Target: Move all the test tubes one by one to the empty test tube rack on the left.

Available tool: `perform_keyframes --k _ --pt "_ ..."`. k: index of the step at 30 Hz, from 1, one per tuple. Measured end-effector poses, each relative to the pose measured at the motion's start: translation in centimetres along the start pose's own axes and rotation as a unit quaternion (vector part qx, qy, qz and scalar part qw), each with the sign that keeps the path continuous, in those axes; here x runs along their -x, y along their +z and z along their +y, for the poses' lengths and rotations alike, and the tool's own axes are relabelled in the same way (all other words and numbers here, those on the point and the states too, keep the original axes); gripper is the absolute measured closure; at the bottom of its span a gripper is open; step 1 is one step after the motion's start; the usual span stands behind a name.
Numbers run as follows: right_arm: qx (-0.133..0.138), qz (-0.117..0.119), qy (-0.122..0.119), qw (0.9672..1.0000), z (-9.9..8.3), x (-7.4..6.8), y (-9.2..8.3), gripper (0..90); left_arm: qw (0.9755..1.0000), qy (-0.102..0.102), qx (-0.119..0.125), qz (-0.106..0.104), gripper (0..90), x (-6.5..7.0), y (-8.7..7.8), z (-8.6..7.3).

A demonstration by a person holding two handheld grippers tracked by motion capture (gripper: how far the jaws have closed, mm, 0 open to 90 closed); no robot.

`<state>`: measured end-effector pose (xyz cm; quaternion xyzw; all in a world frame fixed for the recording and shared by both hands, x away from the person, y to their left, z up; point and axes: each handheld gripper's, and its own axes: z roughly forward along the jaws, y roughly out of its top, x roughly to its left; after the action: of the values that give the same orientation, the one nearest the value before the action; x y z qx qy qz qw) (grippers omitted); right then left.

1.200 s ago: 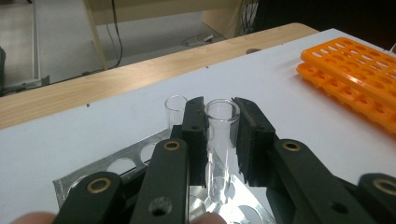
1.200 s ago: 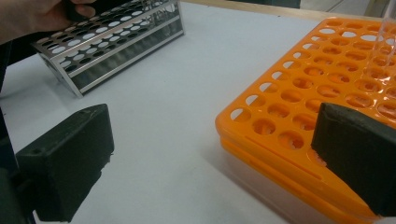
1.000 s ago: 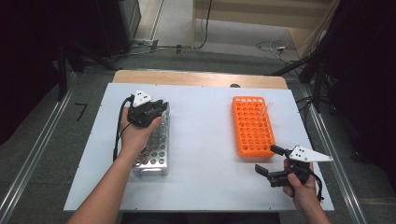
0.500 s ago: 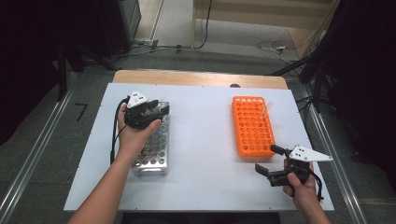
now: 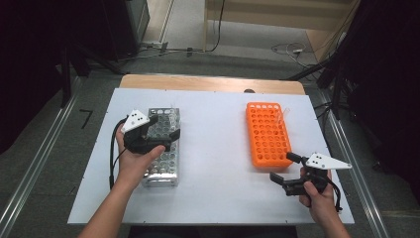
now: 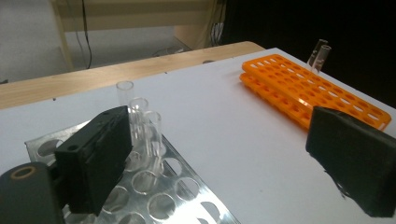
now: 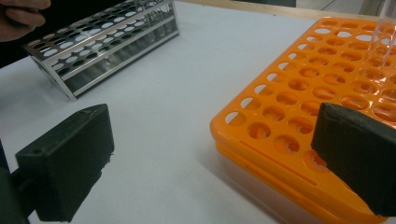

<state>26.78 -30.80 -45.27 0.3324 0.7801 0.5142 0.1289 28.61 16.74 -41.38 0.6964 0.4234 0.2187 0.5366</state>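
Black left claw (image 5: 166,130) wide, empty, above metal rack (image 5: 163,163)

On the table (image 5: 218,148), the metal rack (image 5: 161,148) lies at nine o'clock and the plastic rack (image 5: 267,131) at three, well apart. Three tubes (image 6: 140,121) stand in a row in the metal rack's far end, toward twelve. Two tubes (image 6: 320,53) stand in the plastic rack's far right corner. My left gripper (image 5: 157,133) hangs over the metal rack; my right gripper (image 5: 283,167) sits at five o'clock, just beside the plastic rack's near end.
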Motion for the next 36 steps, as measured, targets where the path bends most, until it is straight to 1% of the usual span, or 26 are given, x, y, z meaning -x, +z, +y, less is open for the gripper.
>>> perform_keyframes --k 2,4,8,10,14,17,21,24,29,31,32,34,36 --pt "-0.002 -0.004 -0.001 1.0 0.0 0.0 0.1 0.0 1.0 0.004 0.001 -0.002 2.3 0.5 -0.4 -0.2" --pt "-0.002 -0.009 -0.001 1.0 0.1 0.2 0.2 0.0 0.9999 0.005 0.005 -0.014 0.2 1.0 -1.0 -0.3" --pt "0.001 -0.015 0.004 0.9999 0.6 0.5 0.3 0.0 0.9995 0.012 0.007 -0.029 0.0 2.1 -1.8 -0.6" --pt "-0.002 -0.018 0.005 0.9998 0.8 0.7 0.3 0.0 0.9993 0.013 0.012 -0.033 0.0 2.7 -2.3 -0.8" --pt "0.001 -0.022 0.012 0.9997 1.5 1.2 0.5 0.0 0.999 0.019 0.014 -0.039 0.0 3.7 -3.0 -1.5" --pt "-0.001 -0.027 0.01 0.9996 2.0 1.7 0.9 0.0 0.9988 0.02 0.015 -0.042 0.0 4.2 -3.4 -2.2" --pt "-0.005 -0.034 0.012 0.9993 2.7 2.6 1.5 0.0 0.9984 0.023 0.01 -0.052 0.0 4.8 -3.9 -2.8" --pt "-0.005 -0.041 0.016 0.999 3.2 3.3 2.0 2.2 0.9984 0.024 0.01 -0.051 0.0 5.0 -4.1 -3.3" --pt "-0.013 -0.044 0.025 0.9987 3.9 4.4 3.0 2.9 0.9985 0.02 0.007 -0.051 0.0 5.0 -4.4 -3.8" --pt "-0.022 -0.047 0.032 0.9981 4.2 4.9 3.5 4.2 0.9986 0.016 0.007 -0.051 0.0 4.9 -4.3 -4.0" --pt "-0.03 -0.061 0.037 0.997 4.3 5.2 3.9 6.4 0.9986 0.014 0.006 -0.051 0.0 4.9 -4.3 -4.0" --pt "-0.038 -0.087 0.043 0.9945 4.5 5.6 4.3 15.2 0.9987 0.013 0.005 -0.049 0.0 4.8 -4.3 -4.1" --pt "-0.04 -0.095 0.05 0.9934 4.7 6.2 4.8 22.0 0.9987 0.012 0.005 -0.048 0.0 4.8 -4.3 -4.2"
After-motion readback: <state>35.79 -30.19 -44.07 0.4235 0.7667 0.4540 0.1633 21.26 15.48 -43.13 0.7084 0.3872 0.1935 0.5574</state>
